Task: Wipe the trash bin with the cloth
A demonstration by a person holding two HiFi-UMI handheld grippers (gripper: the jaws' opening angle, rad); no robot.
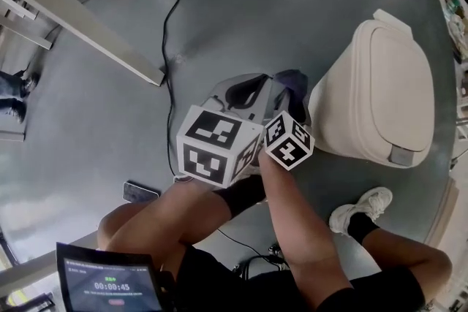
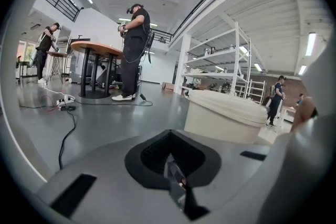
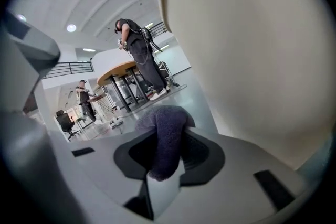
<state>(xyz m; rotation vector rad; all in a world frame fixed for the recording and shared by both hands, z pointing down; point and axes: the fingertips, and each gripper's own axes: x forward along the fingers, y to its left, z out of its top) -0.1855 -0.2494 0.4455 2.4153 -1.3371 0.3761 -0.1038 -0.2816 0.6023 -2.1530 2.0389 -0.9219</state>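
Note:
A cream trash bin with its lid down stands on the grey floor at the right. My right gripper is close against its left side and is shut on a dark purple cloth; the cloth bulges out between the jaws. In the right gripper view the bin wall fills the right half. My left gripper hovers just left of the right one, a little off the bin. Its jaws are shut with nothing in them. The bin shows ahead and to the right in the left gripper view.
A black cable runs across the floor to the left of the grippers. A grey metal beam lies at the upper left and a phone on the floor. My shoe is near the bin. People stand at a round table.

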